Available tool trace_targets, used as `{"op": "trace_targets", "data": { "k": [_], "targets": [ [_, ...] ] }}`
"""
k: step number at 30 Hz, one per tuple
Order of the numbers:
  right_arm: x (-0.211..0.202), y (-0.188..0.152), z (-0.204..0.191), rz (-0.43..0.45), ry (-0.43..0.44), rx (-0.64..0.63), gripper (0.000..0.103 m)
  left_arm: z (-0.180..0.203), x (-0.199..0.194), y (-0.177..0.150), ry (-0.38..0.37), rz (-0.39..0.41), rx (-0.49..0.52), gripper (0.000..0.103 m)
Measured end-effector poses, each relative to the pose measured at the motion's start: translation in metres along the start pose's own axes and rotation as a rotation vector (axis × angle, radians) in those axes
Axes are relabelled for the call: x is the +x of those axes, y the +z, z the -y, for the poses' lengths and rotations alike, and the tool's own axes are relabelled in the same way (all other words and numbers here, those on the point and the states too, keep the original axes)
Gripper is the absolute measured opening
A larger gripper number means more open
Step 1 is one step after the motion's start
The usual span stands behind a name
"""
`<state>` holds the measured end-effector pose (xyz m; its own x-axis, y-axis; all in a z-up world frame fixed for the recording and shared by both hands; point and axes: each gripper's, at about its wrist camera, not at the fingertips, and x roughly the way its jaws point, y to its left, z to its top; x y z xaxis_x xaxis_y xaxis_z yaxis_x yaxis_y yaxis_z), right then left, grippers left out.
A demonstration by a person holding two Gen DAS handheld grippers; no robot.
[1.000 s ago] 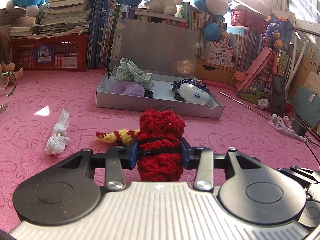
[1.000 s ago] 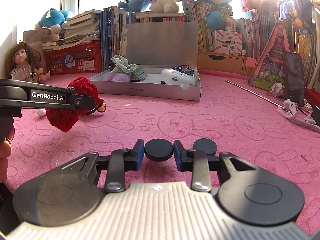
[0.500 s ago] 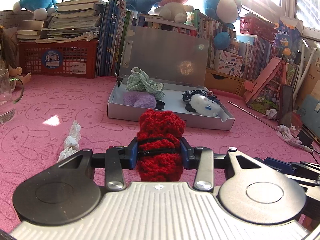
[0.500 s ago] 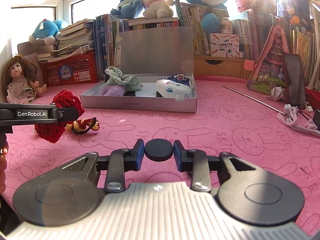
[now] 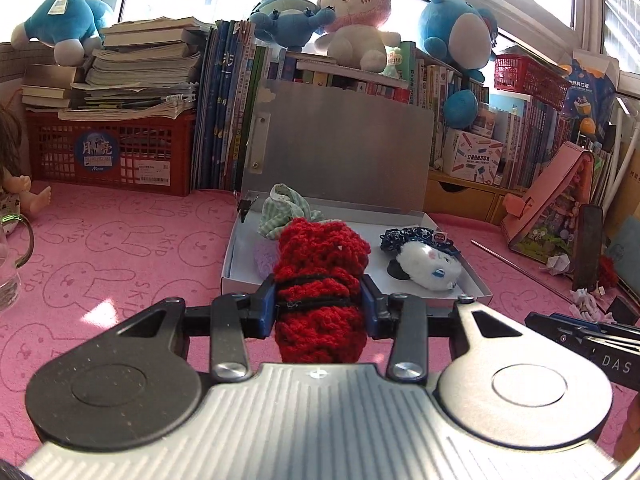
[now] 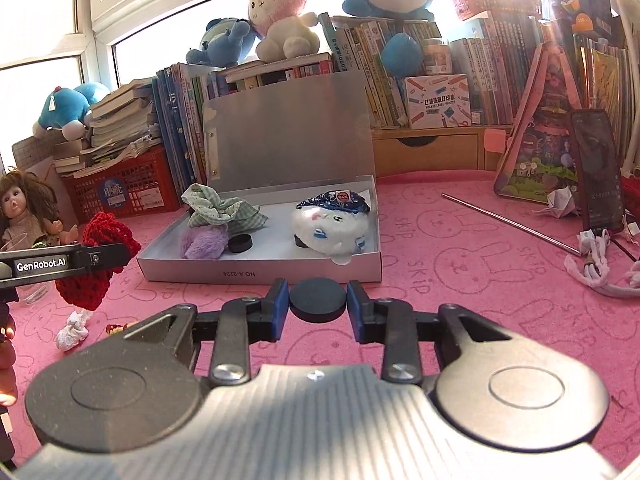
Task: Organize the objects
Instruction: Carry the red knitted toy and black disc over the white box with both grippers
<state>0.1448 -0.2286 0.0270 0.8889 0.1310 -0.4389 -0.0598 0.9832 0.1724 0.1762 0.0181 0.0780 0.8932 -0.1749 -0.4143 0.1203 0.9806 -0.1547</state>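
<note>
My left gripper is shut on a red crocheted item and holds it above the pink mat, just in front of the open grey box. The red item also shows in the right wrist view, at the left. My right gripper is shut on a black round disc, close to the box's front wall. In the box lie a green checked cloth, a purple fluffy item, a black disc and a white plush toy.
A crumpled white tissue and a yellow-red crocheted piece lie on the mat at the left. A doll and a glass stand far left. A metal rod and white cords lie at the right. Books and crates line the back.
Both grippers have moved forward toward the box with their loads. The left gripper has risen, so the tissue and yellow-red piece have dropped out of its view.
</note>
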Motion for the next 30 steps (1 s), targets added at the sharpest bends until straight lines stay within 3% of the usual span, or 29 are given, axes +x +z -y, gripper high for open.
{"op": "trace_targets", "data": {
  "k": [14,21,30],
  "targets": [
    [0.044,0.064,0.018,-0.024,0.031,0.069,0.036,0.006,0.052,0.061,-0.027,-0.018,-0.006,0.047],
    [0.084,0.103,0.027,-0.081,0.051,0.118,0.036,0.01,0.108,0.101,-0.06,-0.062,-0.006,0.047],
    [0.144,0.133,0.038,-0.127,0.047,0.165,0.036,0.004,0.184,0.118,-0.077,-0.121,-0.069,0.047]
  ]
}}
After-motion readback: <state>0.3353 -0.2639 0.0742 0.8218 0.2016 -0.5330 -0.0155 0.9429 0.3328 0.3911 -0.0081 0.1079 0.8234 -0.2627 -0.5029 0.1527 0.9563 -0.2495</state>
